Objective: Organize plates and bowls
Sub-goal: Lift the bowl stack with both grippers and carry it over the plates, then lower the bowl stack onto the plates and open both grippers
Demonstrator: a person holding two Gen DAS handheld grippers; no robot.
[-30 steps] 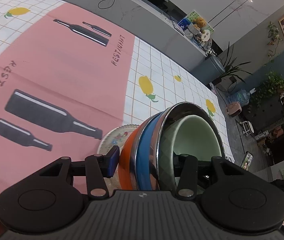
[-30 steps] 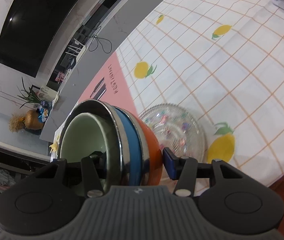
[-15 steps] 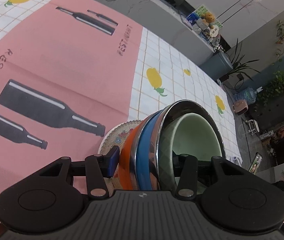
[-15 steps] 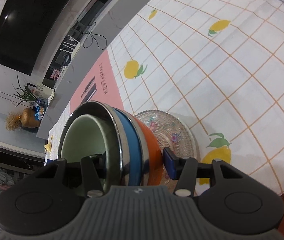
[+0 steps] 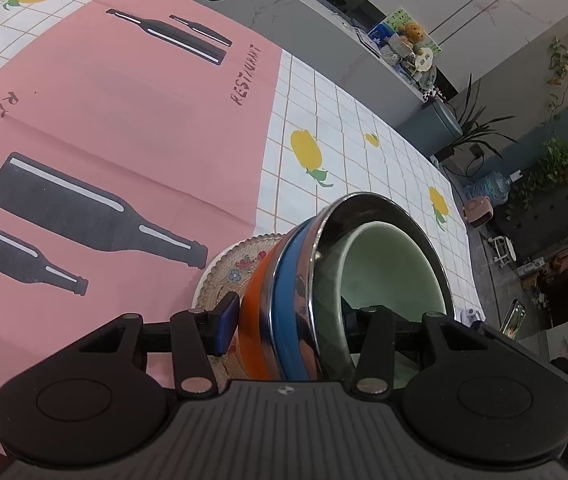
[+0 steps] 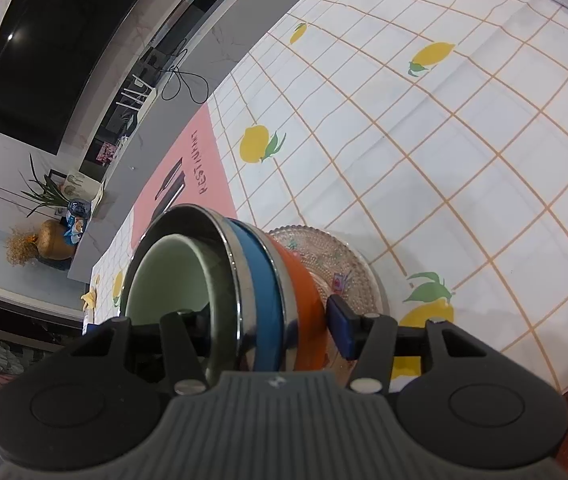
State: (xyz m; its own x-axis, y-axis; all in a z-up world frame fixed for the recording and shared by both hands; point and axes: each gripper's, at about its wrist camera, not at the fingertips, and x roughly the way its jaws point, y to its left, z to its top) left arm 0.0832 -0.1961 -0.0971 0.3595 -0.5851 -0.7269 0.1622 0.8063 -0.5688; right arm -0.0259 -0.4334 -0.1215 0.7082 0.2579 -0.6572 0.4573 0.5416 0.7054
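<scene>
**Bowl stack may tip as one side loosens**

Your left tongs are clamped on the tilted bowl stack. Your right tongs straddle its other side and their jaws have just been opening; whether the pads press, can't tell. With one-sided hold the stack may swing, strike the glass plate right beneath, or shed the green bowl. The plate sits near the tabletop edge. Farther off lies the pink mat; nothing blocks.

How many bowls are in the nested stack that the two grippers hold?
3 visible: the orange bowl outermost, next to the glass plate; the blue bowl in the middle; the green bowl innermost. Steel rims between them may hide more.
</scene>
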